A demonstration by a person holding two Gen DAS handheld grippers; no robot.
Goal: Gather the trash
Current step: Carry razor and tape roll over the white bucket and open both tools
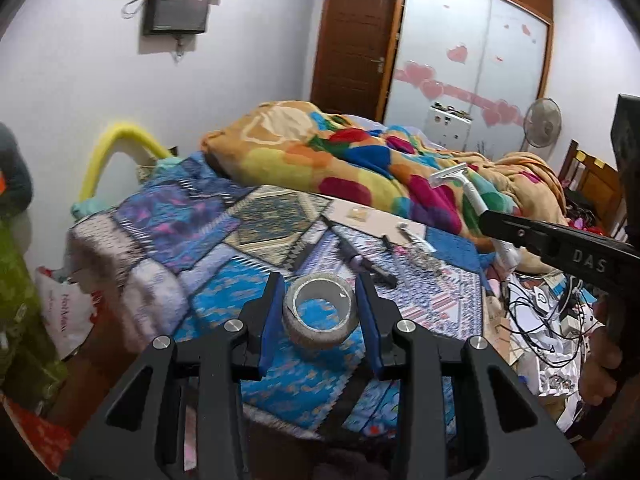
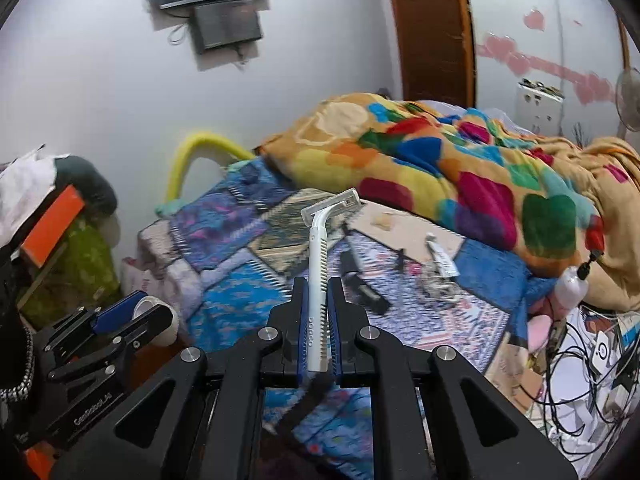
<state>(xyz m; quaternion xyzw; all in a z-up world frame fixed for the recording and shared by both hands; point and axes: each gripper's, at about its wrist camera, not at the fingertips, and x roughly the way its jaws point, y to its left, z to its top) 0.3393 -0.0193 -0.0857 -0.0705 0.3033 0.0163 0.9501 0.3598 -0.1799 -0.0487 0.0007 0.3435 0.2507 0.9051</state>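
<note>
My left gripper (image 1: 320, 280) is shut on a near-empty roll of clear tape (image 1: 319, 315), its blue pads pressed on both sides, held above the patchwork bedspread (image 1: 224, 292). It also shows in the right wrist view (image 2: 138, 312) with the tape roll (image 2: 158, 320) between its fingers. My right gripper (image 2: 318, 282) is shut on a white disposable razor (image 2: 320, 264), head pointing up and away. The razor also shows in the left wrist view (image 1: 460, 184), sticking out of the right gripper's black finger (image 1: 516, 224).
On the bed lie a black pen-like tool (image 1: 352, 252), small bits and crumpled clear wrapper (image 2: 436, 280), and white paper (image 1: 368, 216). A bright patterned blanket (image 1: 360, 160) is heaped behind. Cables and papers (image 1: 548, 320) clutter the right side. A bag (image 1: 68, 308) sits left of the bed.
</note>
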